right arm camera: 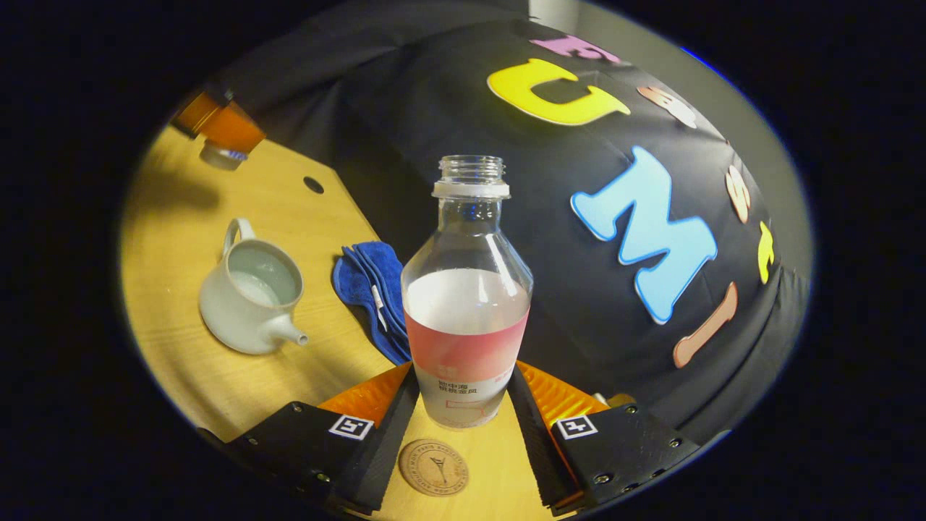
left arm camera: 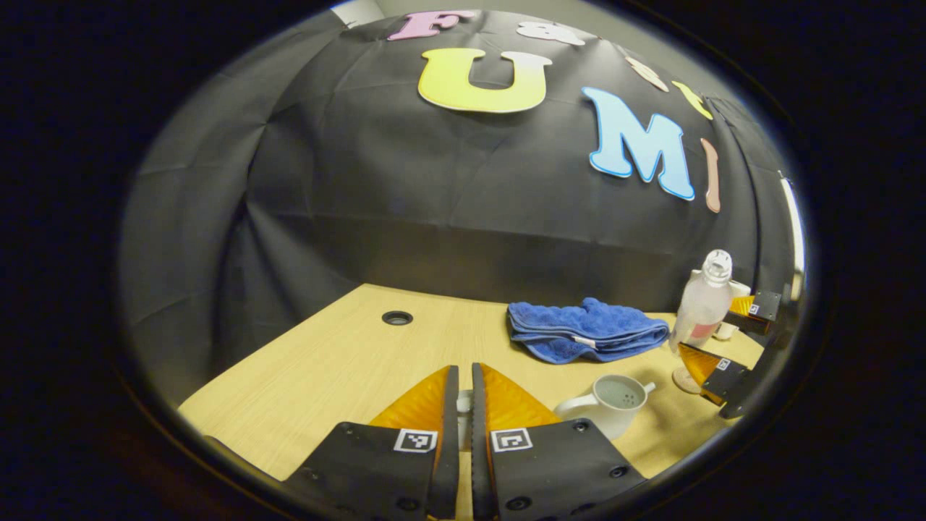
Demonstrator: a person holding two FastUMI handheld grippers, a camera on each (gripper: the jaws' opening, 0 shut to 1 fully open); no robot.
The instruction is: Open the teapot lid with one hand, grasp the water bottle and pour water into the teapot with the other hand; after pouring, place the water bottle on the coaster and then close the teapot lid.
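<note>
Gripping clear ribbed-neck water bottle (right arm camera: 466,289), right gripper (right arm camera: 463,394); round coaster (right arm camera: 433,467) below.

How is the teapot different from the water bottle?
The teapot is short, wide and white, with a handle and spout; the water bottle is tall, narrow and see-through. The teapot sits on the table untouched; the bottle is held between the right gripper fingers, above the coaster. Both are open on top.

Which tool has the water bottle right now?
The right tool, clamped on both sides of the water bottle; the left tool pinches the teapot lid instead.
</note>
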